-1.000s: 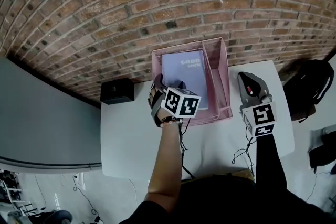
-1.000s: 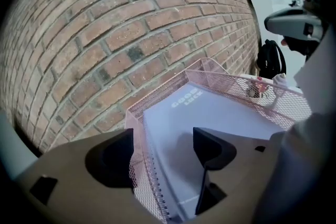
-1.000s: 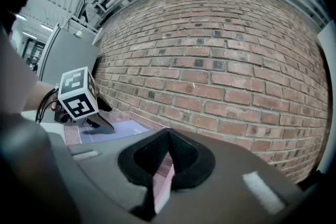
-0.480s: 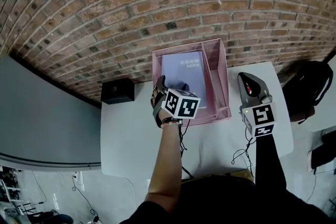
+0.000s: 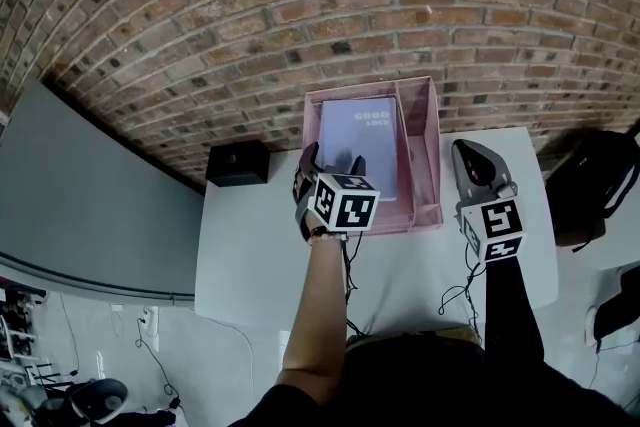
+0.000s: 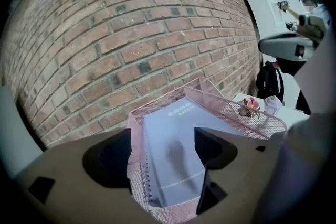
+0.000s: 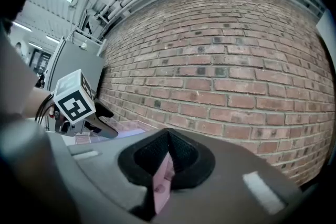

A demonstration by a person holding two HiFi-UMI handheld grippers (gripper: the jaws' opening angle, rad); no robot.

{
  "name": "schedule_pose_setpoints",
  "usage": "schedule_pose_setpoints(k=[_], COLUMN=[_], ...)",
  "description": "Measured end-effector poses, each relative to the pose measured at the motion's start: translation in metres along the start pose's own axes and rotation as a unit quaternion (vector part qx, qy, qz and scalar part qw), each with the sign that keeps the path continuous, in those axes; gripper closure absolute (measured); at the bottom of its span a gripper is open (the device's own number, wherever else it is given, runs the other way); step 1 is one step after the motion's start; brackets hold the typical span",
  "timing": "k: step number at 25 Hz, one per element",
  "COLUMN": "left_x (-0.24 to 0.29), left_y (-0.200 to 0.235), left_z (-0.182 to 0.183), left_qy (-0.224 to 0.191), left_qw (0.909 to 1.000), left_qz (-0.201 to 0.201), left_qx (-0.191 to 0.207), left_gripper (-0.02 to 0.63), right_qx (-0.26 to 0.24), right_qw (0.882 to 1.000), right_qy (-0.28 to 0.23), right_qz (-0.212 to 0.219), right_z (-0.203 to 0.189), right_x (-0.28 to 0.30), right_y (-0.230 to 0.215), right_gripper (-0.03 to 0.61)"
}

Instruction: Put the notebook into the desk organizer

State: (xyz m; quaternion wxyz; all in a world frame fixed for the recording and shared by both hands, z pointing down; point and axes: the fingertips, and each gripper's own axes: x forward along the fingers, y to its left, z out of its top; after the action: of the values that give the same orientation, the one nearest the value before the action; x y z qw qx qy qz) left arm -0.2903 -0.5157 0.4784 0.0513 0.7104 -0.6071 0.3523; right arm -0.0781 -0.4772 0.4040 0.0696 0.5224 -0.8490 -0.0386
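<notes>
Notebook [image 5: 362, 145] flat in organizer [image 5: 425, 165], long axis toward wall [image 5: 300, 15]; left gripper [image 6: 165, 165] fingers [image 6: 210, 147] wide, apparently empty.

The white table [image 5: 250, 255] bears a pink mesh desk organizer [image 5: 428, 155] and a black box [image 5: 237, 163].

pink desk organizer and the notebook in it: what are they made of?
Desk organizer: looks like metal wire mesh, pink coated, matte; fine see-through grid on walls.
Notebook: smooth lavender cover, card or plastic, can't tell; spiral binding along left edge.
</notes>
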Motion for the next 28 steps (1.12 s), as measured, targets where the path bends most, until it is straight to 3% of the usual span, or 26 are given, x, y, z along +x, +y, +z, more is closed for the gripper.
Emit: schedule_pose_setpoints(k=[7,17,28], left_x=[-0.034,-0.090,-0.175], left_y=[-0.010,-0.052,-0.091], left_z=[0.008,0.012,0.027], left_qy=[-0.037,-0.074,-0.160], left_qw=[0.9983,0.9906,0.9677], left_qz=[0.030,0.063,0.082], left_qx=[-0.033,-0.096,-0.176], left_gripper=[0.252,0.252,0.252], right_qx=[0.009,0.046,0.045], right_qw=[0.999,0.997,0.993], right_qy=[-0.013,-0.027,-0.060], right_qz=[0.035,0.051,0.089], right_z=[0.005,0.001,0.015], right_x=[-0.015,-0.061,-0.110], right_y=[-0.002,-0.027,-0.028], right_gripper=[0.578,0.578,0.578])
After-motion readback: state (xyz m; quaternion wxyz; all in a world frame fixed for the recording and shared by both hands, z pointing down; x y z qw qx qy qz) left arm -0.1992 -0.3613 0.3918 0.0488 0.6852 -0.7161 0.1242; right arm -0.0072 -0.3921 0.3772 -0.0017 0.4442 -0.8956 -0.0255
